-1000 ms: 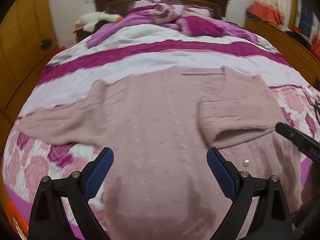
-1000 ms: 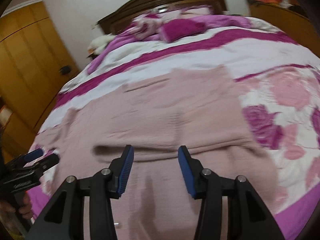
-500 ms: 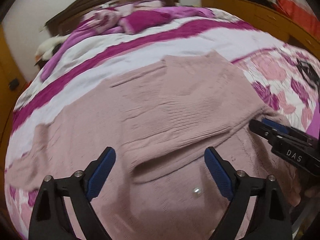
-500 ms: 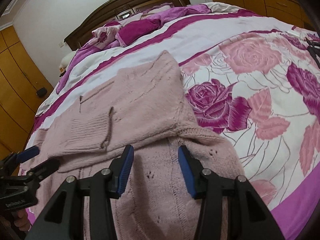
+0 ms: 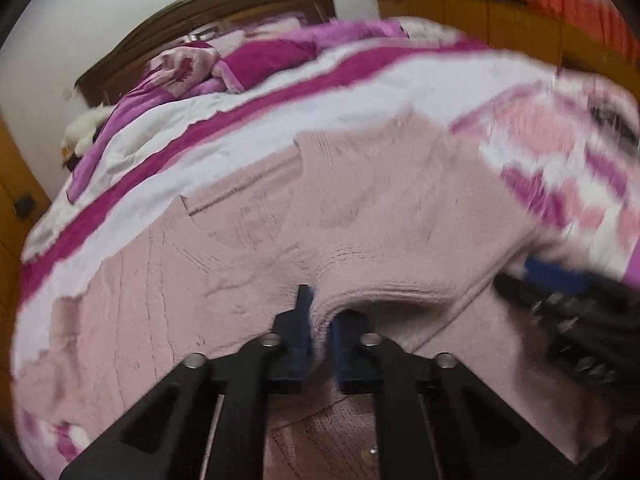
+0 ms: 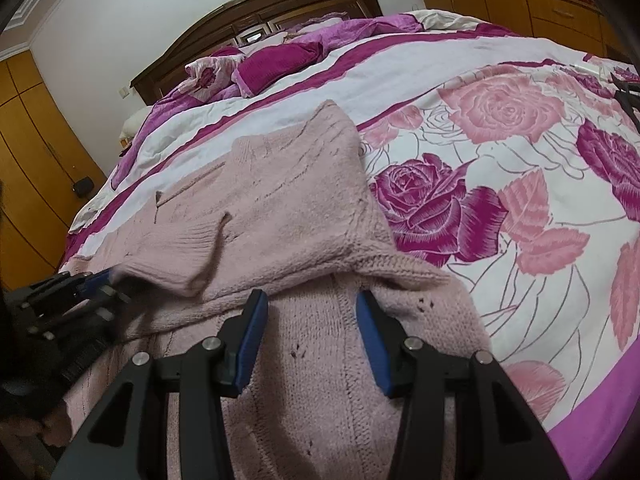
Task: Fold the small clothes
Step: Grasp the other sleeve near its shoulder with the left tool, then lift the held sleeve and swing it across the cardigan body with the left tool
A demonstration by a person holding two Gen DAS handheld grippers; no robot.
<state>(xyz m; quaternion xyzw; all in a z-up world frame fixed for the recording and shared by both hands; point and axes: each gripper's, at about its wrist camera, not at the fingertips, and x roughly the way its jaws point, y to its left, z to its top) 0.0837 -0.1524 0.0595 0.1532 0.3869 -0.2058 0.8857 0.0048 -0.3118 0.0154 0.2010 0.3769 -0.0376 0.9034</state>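
Observation:
A pale pink knitted sweater (image 6: pixel 280 208) lies spread on the bed, its right sleeve folded across the body; it also shows in the left wrist view (image 5: pixel 360 208). My left gripper (image 5: pixel 320 312) is shut on the cuff edge of the folded sleeve and shows at the left of the right wrist view (image 6: pixel 94 280). My right gripper (image 6: pixel 308 312) is open, its blue pads resting on the sweater's right side near the fold. It appears blurred at the right of the left wrist view (image 5: pixel 552 276).
The bed has a pink, white and magenta rose-patterned cover (image 6: pixel 500 152), with crumpled bedding and pillows (image 6: pixel 276 60) near the dark wooden headboard (image 6: pixel 260 4). Wooden wardrobes (image 6: pixel 28 152) stand left and a wooden cabinet (image 6: pixel 540 4) right.
My left gripper has moved forward and closed on the folded sleeve's cuff. My right gripper has stayed open over the sweater's right side, moving little.

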